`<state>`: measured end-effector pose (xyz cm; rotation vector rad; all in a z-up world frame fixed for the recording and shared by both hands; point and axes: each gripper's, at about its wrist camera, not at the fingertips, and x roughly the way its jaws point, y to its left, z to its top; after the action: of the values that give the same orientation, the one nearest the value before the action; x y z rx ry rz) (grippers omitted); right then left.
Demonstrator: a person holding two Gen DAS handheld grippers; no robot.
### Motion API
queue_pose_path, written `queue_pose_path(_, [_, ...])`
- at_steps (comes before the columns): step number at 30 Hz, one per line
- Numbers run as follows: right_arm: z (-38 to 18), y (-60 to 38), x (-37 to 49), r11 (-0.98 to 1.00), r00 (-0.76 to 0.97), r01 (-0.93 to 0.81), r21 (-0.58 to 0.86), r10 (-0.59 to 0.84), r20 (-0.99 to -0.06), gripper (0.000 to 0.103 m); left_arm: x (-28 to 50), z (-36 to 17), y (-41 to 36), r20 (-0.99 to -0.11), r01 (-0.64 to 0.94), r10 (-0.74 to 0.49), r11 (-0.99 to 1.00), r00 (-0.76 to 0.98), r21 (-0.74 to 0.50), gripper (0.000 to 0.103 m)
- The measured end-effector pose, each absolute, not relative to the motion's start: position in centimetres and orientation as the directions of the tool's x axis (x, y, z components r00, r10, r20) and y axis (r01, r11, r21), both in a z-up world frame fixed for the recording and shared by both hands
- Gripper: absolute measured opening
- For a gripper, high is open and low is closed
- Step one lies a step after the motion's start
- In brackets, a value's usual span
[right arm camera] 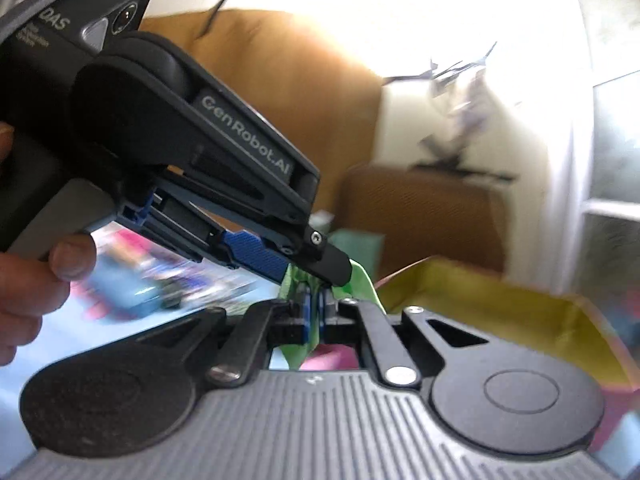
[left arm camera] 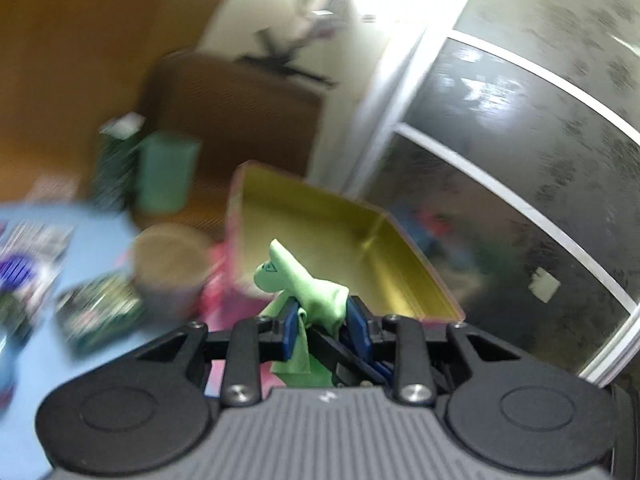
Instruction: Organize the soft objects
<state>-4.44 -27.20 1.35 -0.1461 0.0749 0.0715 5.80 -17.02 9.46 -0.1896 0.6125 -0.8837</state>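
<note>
Both grippers clamp one green cloth [left arm camera: 316, 296]. Left gripper [left arm camera: 320, 320] pinches it between blue pads; right gripper [right arm camera: 314, 320] nearly closed on it. Cloth held up before yellow-lined box [left arm camera: 340, 232]. Background blurred.

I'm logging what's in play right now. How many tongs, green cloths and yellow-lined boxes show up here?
Tongs: 2, left tongs and right tongs, both shut on the cloth
Green cloth: 1
Yellow-lined box: 1
Total: 4
</note>
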Motion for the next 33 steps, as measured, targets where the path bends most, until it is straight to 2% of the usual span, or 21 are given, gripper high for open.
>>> queue_pose_path(3, [1.8, -30.2, -3.4, 0.985, 0.999, 0.022, -0.17, -0.03, -0.042, 0.006, 6.5, 10.2, -21.2, -0.411, 0.703, -0.781, 0.613, 0.47, -0.361, 0.029])
queue_pose_path(6, [1.4, -33.2, -1.7, 0.981, 0.991, 0.1, -0.167, -0.114, -0.077, 0.007, 7.0, 9.6, -24.0, -0.445, 0.682, -0.736, 0.662, 0.511, -0.312, 0.029])
queue_pose_path(9, [0.4, -36.2, 0.7, 0.973, 0.967, 0.158, -0.166, -0.186, -0.176, 0.019, 7.2, 8.5, -23.7, -0.464, 0.647, -0.702, 0.699, 0.54, -0.304, 0.029])
queue_pose_path(10, [0.0, -36.8, 1.3, 0.971, 0.954, 0.172, -0.165, -0.206, -0.218, 0.035, 7.4, 8.1, -23.0, -0.472, 0.637, -0.695, 0.706, 0.542, -0.31, 0.029])
queue_pose_path(12, [-0.2, -38.2, 1.0, 0.973, 0.947, 0.212, -0.092, -0.228, -0.226, 0.048, 7.5, 7.4, -21.0, -0.477, 0.609, -0.681, 0.724, 0.556, -0.324, 0.03])
queue_pose_path(13, [-0.1, -38.7, 0.9, 0.976, 0.95, 0.212, -0.055, -0.219, -0.224, 0.049, 7.5, 7.1, -19.7, -0.474, 0.591, -0.672, 0.735, 0.569, -0.332, 0.034])
queue_pose_path(17, [0.7, -38.7, 0.1, 0.975, 0.959, 0.224, 0.016, -0.217, -0.182, 0.048, 7.5, 5.7, -14.1, -0.505, 0.475, -0.584, 0.812, 0.636, -0.34, 0.035])
queue_pose_path(20, [1.3, -37.0, -0.3, 0.986, 0.976, 0.162, 0.047, -0.152, -0.157, 0.048, 6.8, 4.4, -10.1, -0.548, 0.39, -0.493, 0.87, 0.676, -0.302, 0.035])
queue_pose_path(23, [1.8, -34.3, 0.1, 0.999, 0.987, 0.026, 0.033, -0.02, -0.16, 0.048, 5.4, 2.9, -6.3, -0.584, 0.333, -0.434, 0.901, 0.686, -0.278, 0.035])
queue_pose_path(27, [1.4, -28.9, 1.8, 0.98, 0.947, -0.199, 0.002, 0.193, -0.256, 0.048, 3.5, 1.3, -1.6, -0.601, 0.255, -0.353, 0.935, 0.717, -0.246, 0.035])
queue_pose_path(30, [1.1, -24.5, 4.3, 0.949, 0.903, -0.308, -0.066, 0.27, -0.333, 0.046, 2.4, 0.7, 0.6, -0.581, 0.205, -0.275, 0.961, 0.766, -0.186, 0.035])
queue_pose_path(32, [1.5, -22.3, 7.1, 0.932, 0.863, -0.36, -0.028, 0.321, -0.391, 0.046, 2.1, 0.4, 1.1, -0.558, 0.173, -0.234, 0.972, 0.796, -0.161, 0.036])
queue_pose_path(33, [1.8, -21.5, 8.3, 0.928, 0.842, -0.373, 0.01, 0.343, -0.416, 0.046, 2.1, 0.5, 1.5, -0.543, 0.175, -0.258, 0.964, 0.799, -0.201, 0.038])
